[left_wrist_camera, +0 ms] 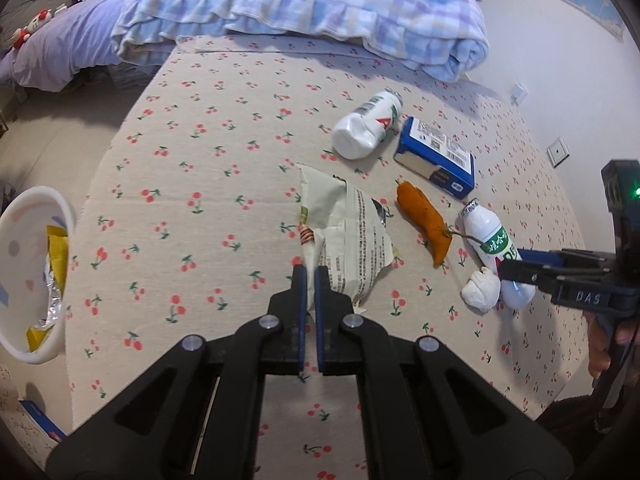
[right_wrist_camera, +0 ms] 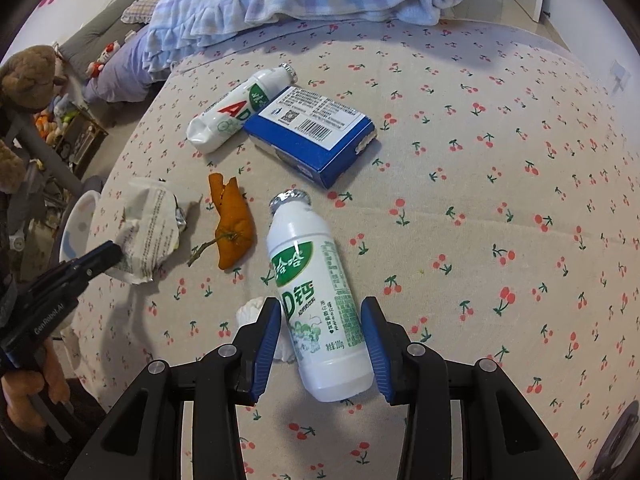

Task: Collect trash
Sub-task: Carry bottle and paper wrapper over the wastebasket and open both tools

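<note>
While left tongs [left_wrist_camera: 311, 276] pinch wrapper [left_wrist_camera: 348, 236] | right tongs [right_wrist_camera: 322, 312] wide, straddling bottle [right_wrist_camera: 316, 296]

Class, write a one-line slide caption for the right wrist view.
Right gripper open around a lying bottle; left gripper pinches a wrapper beside orange peel.

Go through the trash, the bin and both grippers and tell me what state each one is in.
left gripper: shut on wrapper
wrapper: torn open, crumpled
right gripper: open, straddling near bottle
near bottle: lying down, foil-capped
far bottle: lying down, base dented
blue box: lying flat, end torn
orange peel: loose on cloth
bin: holding wrappers
</note>
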The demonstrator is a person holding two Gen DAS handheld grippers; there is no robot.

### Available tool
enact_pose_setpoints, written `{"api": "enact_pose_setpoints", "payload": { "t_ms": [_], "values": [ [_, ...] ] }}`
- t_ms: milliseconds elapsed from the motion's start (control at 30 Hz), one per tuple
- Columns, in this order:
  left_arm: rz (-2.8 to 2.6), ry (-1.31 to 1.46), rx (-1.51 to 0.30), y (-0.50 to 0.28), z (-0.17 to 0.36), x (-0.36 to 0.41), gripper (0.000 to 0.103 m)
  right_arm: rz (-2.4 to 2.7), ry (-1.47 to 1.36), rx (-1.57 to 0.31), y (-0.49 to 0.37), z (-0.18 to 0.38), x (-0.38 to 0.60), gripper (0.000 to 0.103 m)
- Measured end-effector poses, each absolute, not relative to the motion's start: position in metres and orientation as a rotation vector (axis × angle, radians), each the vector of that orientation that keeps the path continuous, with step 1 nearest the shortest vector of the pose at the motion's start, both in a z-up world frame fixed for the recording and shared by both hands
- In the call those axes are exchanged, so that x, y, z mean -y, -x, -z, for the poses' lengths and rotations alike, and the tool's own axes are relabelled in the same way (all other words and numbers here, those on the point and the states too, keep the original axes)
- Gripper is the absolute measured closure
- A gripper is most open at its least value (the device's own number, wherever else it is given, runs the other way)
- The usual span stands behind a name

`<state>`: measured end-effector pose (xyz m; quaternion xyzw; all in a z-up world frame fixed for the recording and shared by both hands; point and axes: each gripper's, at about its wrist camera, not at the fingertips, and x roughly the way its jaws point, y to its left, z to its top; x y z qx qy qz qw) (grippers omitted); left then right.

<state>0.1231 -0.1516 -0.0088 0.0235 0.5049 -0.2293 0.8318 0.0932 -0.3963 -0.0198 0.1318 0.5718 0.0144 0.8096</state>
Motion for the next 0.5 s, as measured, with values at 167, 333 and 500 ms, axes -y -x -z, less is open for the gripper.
{"api": "enact_pose_setpoints", "payload": {
  "t_ms": [167, 333, 500],
  "values": [
    [0.468, -0.029, -1.043, -0.123, 0.000, 0.138, 0.099, -0.015, -0.245, -1.209, -0.094, 0.014, 0.387, 0.064],
    [0.433, -0.003, -1.006, -0.125, -0.013, 0.113, 0.099, -0.002, -0.261, -1.136, -0.092, -0.010, 0.383, 0.064],
    [0.382, 0.033, -0.982, -0.128, -0.020, 0.081, 0.099, -0.034, -0.265, -1.068, -0.092, -0.037, 0.371, 0.064]
  ]
}}
